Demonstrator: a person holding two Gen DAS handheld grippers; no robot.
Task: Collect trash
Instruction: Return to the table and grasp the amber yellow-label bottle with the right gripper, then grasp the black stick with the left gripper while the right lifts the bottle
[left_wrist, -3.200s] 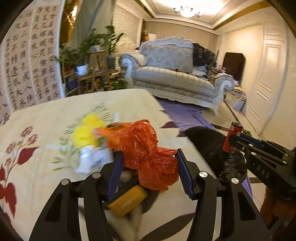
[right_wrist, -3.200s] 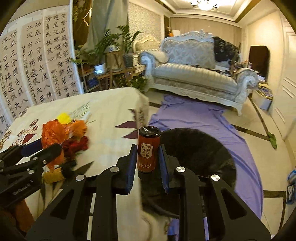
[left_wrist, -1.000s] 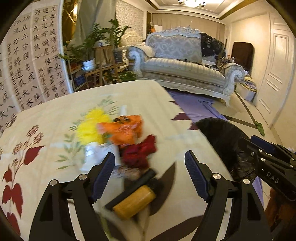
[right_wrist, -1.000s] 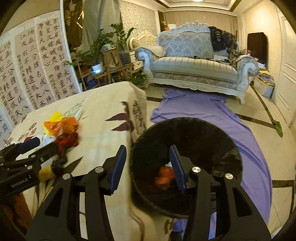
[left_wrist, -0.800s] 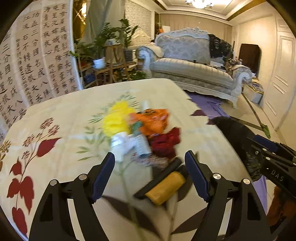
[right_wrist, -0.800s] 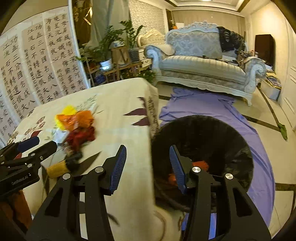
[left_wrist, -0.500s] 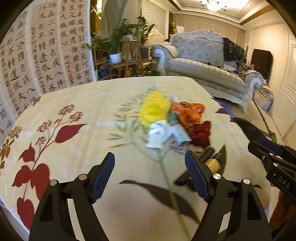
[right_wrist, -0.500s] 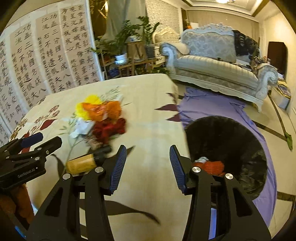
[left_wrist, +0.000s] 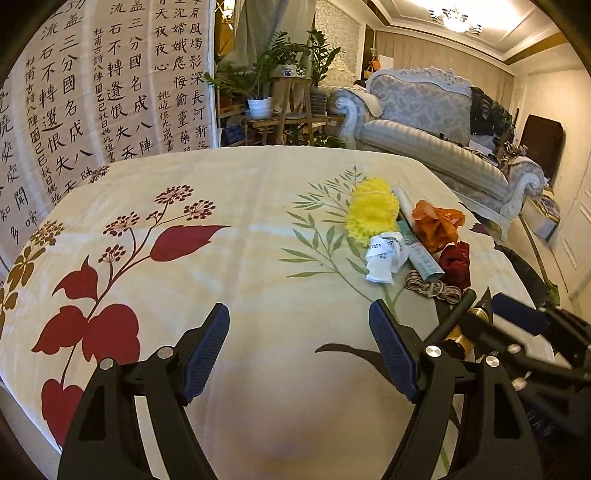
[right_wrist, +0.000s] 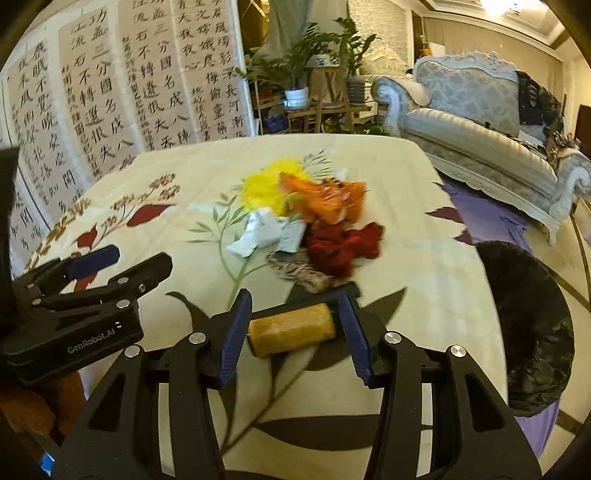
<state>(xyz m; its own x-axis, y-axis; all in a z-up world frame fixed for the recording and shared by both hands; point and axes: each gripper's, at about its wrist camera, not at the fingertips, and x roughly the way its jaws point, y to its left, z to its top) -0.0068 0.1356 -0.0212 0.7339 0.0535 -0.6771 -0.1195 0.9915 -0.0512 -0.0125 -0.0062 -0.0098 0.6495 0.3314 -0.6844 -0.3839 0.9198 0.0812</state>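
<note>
A heap of trash lies on the floral tablecloth: a yellow pompom, an orange wrapper, a white crumpled paper, a dark red cloth, a twine coil and a yellow-brown cylinder. My right gripper is open, its fingers on either side of the cylinder; a black stick lies just behind. My left gripper is open and empty over bare cloth, left of the heap. The black trash bag stands off the table's right edge.
A calligraphy screen stands behind the table at the left. Potted plants on a wooden stand and a grey sofa are farther back. A purple sheet covers the floor near the bag.
The orange bag and the red can have gone into the trash bag. Both grippers have swung left, back over the table. My right gripper now straddles the yellow-brown cylinder.
</note>
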